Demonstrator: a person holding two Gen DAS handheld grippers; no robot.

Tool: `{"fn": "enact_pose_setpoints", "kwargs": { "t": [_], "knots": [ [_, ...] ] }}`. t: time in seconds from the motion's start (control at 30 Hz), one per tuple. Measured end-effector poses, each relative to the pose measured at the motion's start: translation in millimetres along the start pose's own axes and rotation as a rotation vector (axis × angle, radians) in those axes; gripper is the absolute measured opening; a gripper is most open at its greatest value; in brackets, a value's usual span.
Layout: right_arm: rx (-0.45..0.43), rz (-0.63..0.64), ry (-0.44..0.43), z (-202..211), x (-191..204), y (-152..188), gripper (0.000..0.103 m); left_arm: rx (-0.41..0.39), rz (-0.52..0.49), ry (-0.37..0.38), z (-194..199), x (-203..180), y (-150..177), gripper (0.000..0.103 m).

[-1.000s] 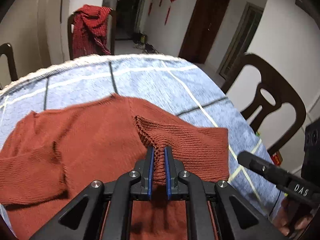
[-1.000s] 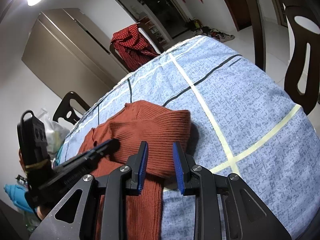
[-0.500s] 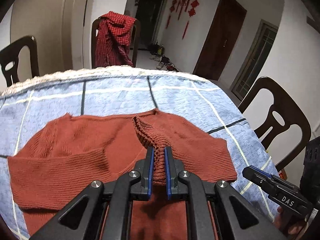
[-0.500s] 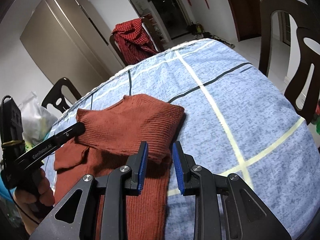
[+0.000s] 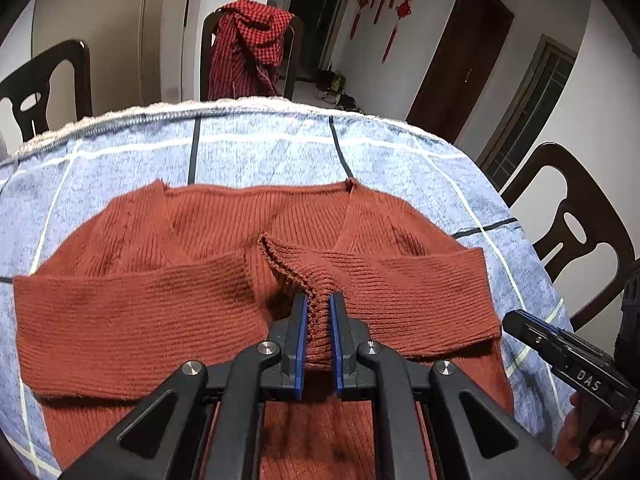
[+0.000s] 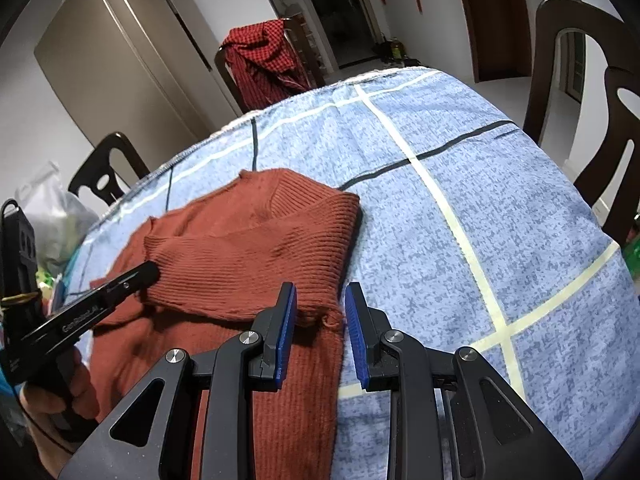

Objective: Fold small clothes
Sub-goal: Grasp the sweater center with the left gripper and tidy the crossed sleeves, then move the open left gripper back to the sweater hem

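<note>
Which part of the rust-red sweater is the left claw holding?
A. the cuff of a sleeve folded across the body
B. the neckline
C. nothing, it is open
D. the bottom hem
A: the left claw is shut on the ribbed cuff of the sleeve lying across the sweater.

Rust sweater (image 5: 168,312), sleeves folded inward

Left gripper (image 5: 319,300) angled downward, blue pads pinched on a sleeve cuff (image 5: 294,266). Right gripper (image 6: 320,300) likewise angled downward, jaws parted, pads clear of the knit beneath.
</note>
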State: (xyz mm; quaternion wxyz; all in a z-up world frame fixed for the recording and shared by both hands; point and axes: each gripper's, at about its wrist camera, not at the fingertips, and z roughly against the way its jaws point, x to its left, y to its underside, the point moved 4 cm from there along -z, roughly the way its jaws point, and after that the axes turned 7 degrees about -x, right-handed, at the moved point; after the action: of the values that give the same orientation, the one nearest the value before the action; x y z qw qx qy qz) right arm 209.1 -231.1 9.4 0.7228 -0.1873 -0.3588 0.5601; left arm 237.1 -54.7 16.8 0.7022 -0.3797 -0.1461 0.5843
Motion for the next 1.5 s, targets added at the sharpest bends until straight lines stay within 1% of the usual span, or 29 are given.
{"fn": "enact_pose_setpoints", "kwargs": {
  "t": [0.13, 0.2, 0.33, 0.37, 0.4, 0.47, 0.57, 0.63, 0.7, 0.77, 0.83, 0.9, 0.93, 1.0, 1.03, 1.13, 1.23, 1.37, 1.5],
  "knots": [
    [0.013, 0.004, 0.009, -3.6, 0.0, 3.0, 0.026, 0.013, 0.014, -0.010, -0.8, 4.3, 4.2, 0.015],
    [0.013, 0.006, 0.009, -3.9, 0.3, 3.7, 0.026, 0.026, 0.026, -0.016, -1.5, 7.5, 6.6, 0.023],
    [0.012, 0.008, 0.012, -3.8, 1.1, 3.8, 0.026, 0.039, 0.035, -0.028, 0.5, 13.4, 11.3, 0.025],
    [0.012, 0.007, 0.012, -3.9, 1.2, 3.8, 0.026, 0.038, 0.037, -0.034, 1.9, 15.1, 11.2, 0.028],
    [0.013, 0.007, 0.014, -4.1, 1.7, 3.9, 0.026, 0.034, 0.040, -0.044, 3.6, 17.2, 10.7, 0.031],
    [0.012, 0.008, 0.014, -4.5, 2.4, 4.3, 0.026, 0.027, 0.045, -0.069, 7.2, 22.0, 9.2, 0.033],
    [0.014, 0.006, 0.013, -4.5, 2.5, 5.1, 0.026, 0.003, 0.043, -0.133, 15.1, 34.2, 6.3, 0.036],
    [0.014, 0.007, 0.016, -4.7, 2.5, 5.4, 0.026, -0.012, 0.055, -0.173, 19.2, 44.1, 4.2, 0.036],
    [0.009, 0.013, 0.021, -3.9, 4.1, 5.4, 0.026, -0.015, 0.079, -0.195, 22.9, 53.0, 2.0, 0.037],
    [-0.001, 0.031, 0.028, -3.5, 6.5, 5.3, 0.026, -0.025, 0.077, -0.193, 25.4, 55.3, -1.1, 0.037],
    [0.000, 0.046, 0.016, -4.1, 12.6, 5.6, 0.026, -0.033, 0.077, -0.154, 26.0, 51.6, -4.0, 0.038],
    [0.007, 0.049, 0.012, -6.4, 15.3, 6.7, 0.026, -0.028, 0.063, -0.115, 23.3, 43.8, -5.5, 0.044],
    [0.008, 0.055, 0.017, -7.5, 16.4, 7.5, 0.026, -0.023, 0.048, -0.108, 20.2, 38.9, -5.2, 0.044],
    [0.009, 0.064, 0.024, -8.5, 18.1, 8.1, 0.026, 0.001, 0.004, -0.118, 11.2, 31.0, -2.9, 0.044],
    [0.010, 0.067, 0.026, -8.5, 17.9, 8.3, 0.026, 0.026, -0.016, -0.128, 6.1, 28.2, -0.5, 0.044],
    [0.013, 0.085, 0.039, -8.8, 15.7, 8.5, 0.026, 0.087, -0.030, -0.150, -4.5, 28.9, 9.9, 0.044],
    [0.019, 0.111, 0.087, -9.8, 10.5, 9.8, 0.026, 0.083, -0.039, -0.149, -2.2, 31.0, 13.3, 0.044],
    [0.031, 0.085, 0.080, -8.0, 6.4, 10.6, 0.027, 0.087, -0.022, -0.155, 5.4, 36.0, 16.9, 0.044],
    [-0.001, 0.113, 0.097, 1.5, 13.1, 8.3, 0.027, 0.090, -0.048, -0.176, 13.7, 39.3, 24.6, 0.045]
  ]
}}
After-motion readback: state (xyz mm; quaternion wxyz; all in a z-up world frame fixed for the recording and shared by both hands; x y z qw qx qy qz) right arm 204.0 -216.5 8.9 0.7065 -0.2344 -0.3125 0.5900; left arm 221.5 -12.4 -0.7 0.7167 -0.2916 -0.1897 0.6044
